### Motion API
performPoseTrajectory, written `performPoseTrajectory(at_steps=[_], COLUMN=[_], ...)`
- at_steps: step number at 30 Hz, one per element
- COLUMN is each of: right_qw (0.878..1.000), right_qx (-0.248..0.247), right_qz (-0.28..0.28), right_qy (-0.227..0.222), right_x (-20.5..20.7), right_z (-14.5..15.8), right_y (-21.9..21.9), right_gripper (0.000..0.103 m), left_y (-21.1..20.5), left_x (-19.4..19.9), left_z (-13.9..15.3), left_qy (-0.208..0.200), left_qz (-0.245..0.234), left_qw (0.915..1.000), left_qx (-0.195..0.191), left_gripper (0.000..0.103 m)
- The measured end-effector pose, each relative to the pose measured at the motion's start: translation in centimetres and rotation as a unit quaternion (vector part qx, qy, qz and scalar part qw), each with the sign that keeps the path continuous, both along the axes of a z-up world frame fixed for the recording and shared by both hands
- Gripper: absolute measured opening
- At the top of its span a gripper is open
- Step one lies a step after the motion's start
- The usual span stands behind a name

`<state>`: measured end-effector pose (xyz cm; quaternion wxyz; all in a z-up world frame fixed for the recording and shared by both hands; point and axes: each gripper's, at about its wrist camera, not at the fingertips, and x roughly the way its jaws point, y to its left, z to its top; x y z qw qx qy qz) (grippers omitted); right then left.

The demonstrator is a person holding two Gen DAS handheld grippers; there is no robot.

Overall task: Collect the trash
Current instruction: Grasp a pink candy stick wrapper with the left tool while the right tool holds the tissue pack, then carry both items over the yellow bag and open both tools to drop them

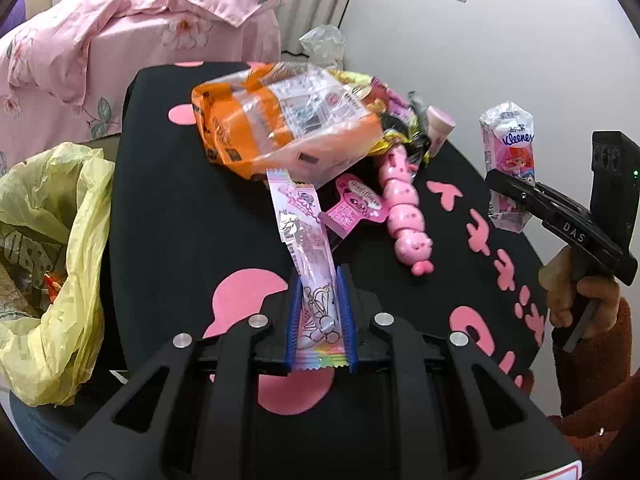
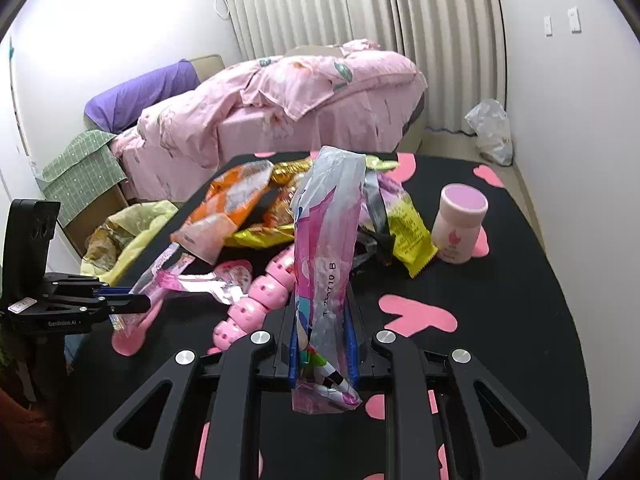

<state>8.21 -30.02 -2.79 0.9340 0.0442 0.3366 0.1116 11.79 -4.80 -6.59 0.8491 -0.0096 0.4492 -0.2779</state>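
My left gripper [image 1: 320, 280] is shut on a long pink candy wrapper [image 1: 304, 220]; its far end reaches toward the pile on the black table [image 1: 180, 220]. The right wrist view shows that gripper [image 2: 140, 302] at the left, holding the wrapper's end. My right gripper [image 2: 322, 296] is shut on a pink Kleenex tissue pack wrapper [image 2: 328, 208], which stands upright above the pads. From the left wrist view the pack [image 1: 508, 136] hangs off the right gripper [image 1: 500, 184] over the table's right side. A yellow trash bag [image 1: 52, 240] gapes open left of the table.
An orange snack bag [image 1: 280, 120], gold and yellow wrappers [image 2: 408, 232], a pink tag [image 1: 356, 204] and a pink caterpillar toy [image 1: 404, 208] are heaped mid-table. A pink jar [image 2: 460, 224] stands at the right. A bed with pink bedding [image 2: 300, 92] lies beyond.
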Motion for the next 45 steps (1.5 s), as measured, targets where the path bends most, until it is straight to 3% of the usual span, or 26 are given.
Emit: performPoseTrajectory(at_steps=[8,22,35,45], right_qw=[0.999,0.991,0.983,0.959], right_qx=[-0.011,-0.053,-0.030,-0.018], right_qz=[0.026,0.109,0.177,0.282], right_qy=[-0.027,-0.057,-0.038,0.000], right_x=[-0.7,0.0,3.8,9.6], right_z=[2.7,6.2,6.4,3.3], right_y=[2.8,12.4,19.6,28.5], right_gripper=[0.018,0.018,0.018,0.018], left_y=[2.1,9.8,22.1,26.3], left_x=[-1.3,-2.5,-0.8,0.4], left_z=[3.4,7.4,5.0,1.8], left_qy=[-0.048,-0.117,-0.087,-0.046], left_qz=[0.015,0.074,0.222,0.273], left_qw=[0.9983,0.9892,0.9695,0.9582], left_qx=[-0.028,-0.049,-0.056,-0.071], left_gripper=[0.017,0.017,0.017,0.017])
